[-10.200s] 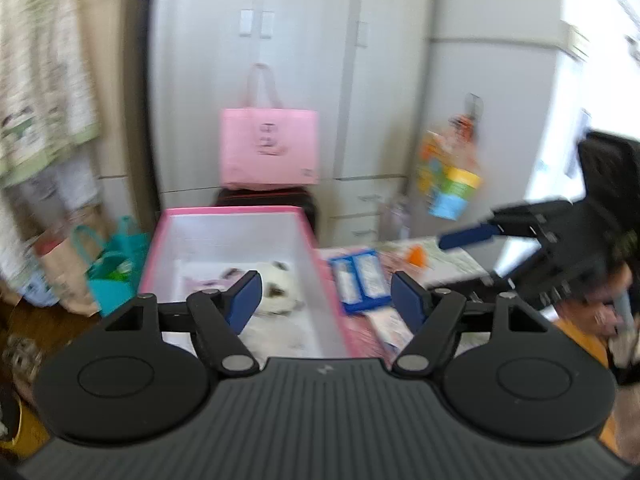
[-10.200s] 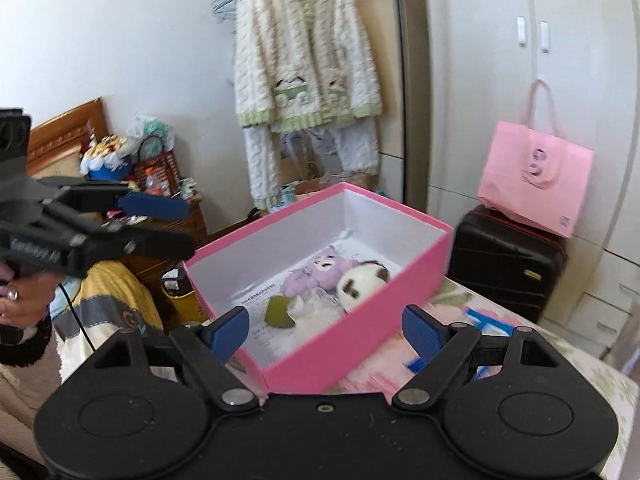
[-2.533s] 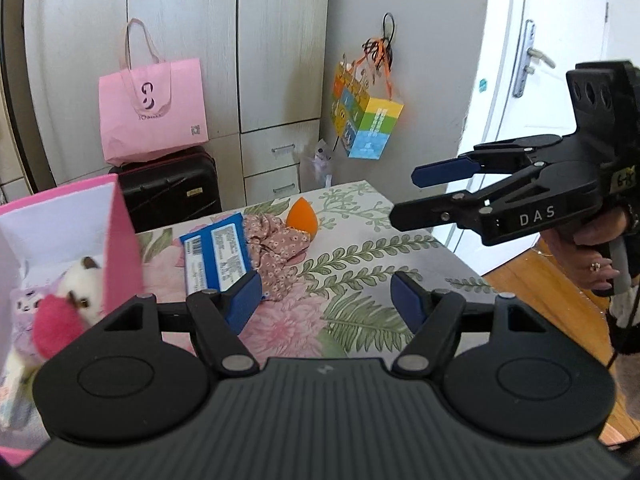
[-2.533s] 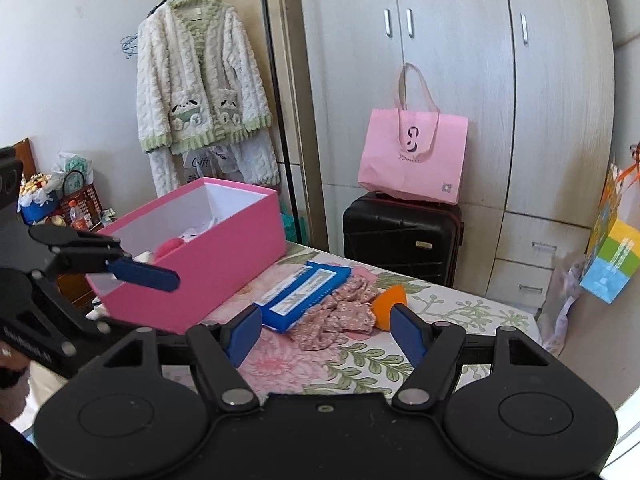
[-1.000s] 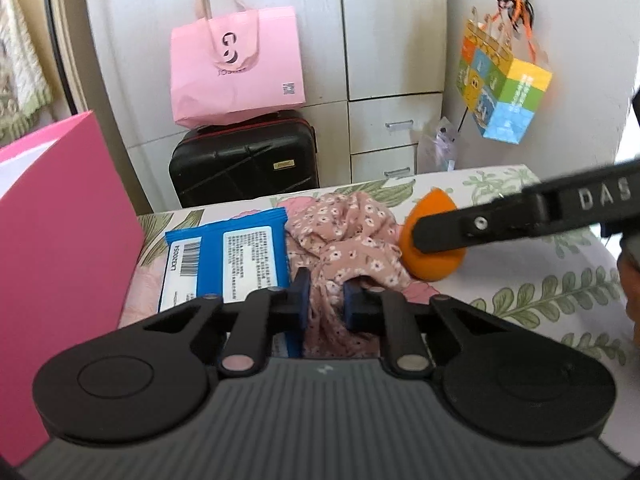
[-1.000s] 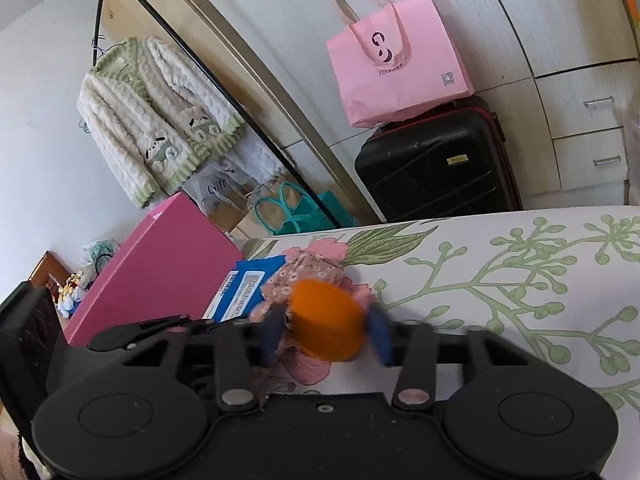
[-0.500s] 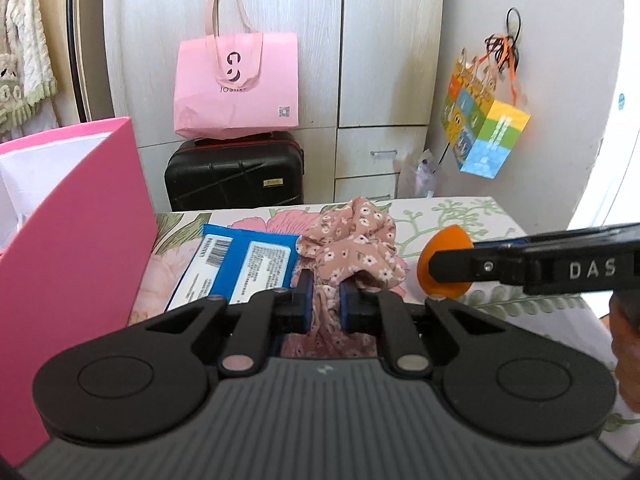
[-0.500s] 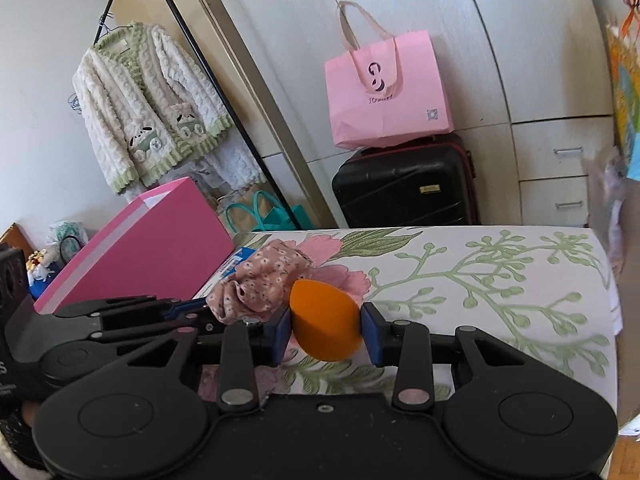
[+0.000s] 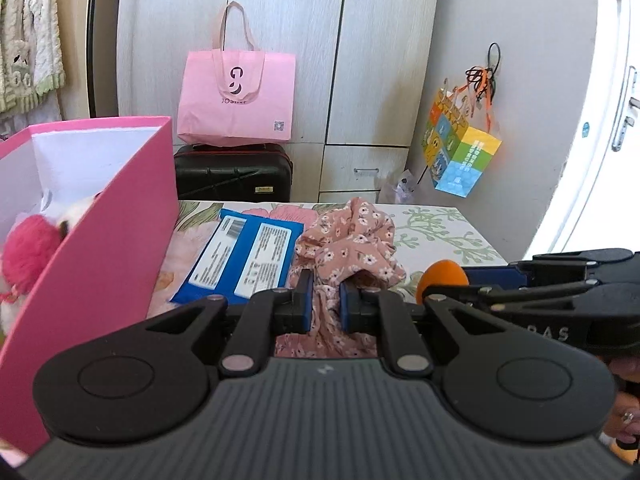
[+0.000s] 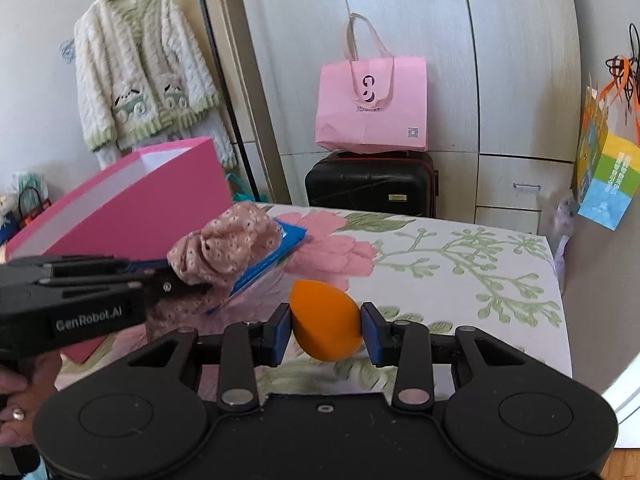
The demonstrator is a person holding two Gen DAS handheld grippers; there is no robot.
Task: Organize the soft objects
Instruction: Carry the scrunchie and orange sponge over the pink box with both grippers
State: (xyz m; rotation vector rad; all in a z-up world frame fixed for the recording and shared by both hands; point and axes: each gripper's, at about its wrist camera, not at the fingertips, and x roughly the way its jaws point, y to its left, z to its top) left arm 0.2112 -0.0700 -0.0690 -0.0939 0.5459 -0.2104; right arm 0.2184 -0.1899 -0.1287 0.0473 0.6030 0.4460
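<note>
Right tool (image 10: 326, 332) clenched on an orange sponge (image 10: 325, 320), pads pressing its two flanks; sponge was egg-shaped, long axis running up and away from the camera, pointed end tilted up-left, and it appeared held clear of the counter (image 10: 460, 264), though the view did not settle that. Left tool (image 9: 323, 306) clenched on a floral scrunchie (image 9: 352, 240), gathered cloth pinched between nearly closed pads, the bulk bunched ahead of the pads, no clear long axis. In the right wrist view the scrunchie hung just left of the sponge and slightly farther off, not touching it. Relation that mattered: the pink box (image 9: 104, 232) lay to the left of both tools, its open top up and its long side running away from the cameras. Left tool was the nearer, box wall just beside it; the right tool had to cross over the left to reach it. Judged the scrunchie should go in first. A blue packet (image 9: 244, 264) lay flat on the counter between box and scrunchie, long axis pointing away. Plush toys (image 9: 28, 252) already sat inside the box. Beyond, a black suitcase (image 9: 234, 172) with a pink bag (image 9: 238, 100) on top stood against the wardrobe.
</note>
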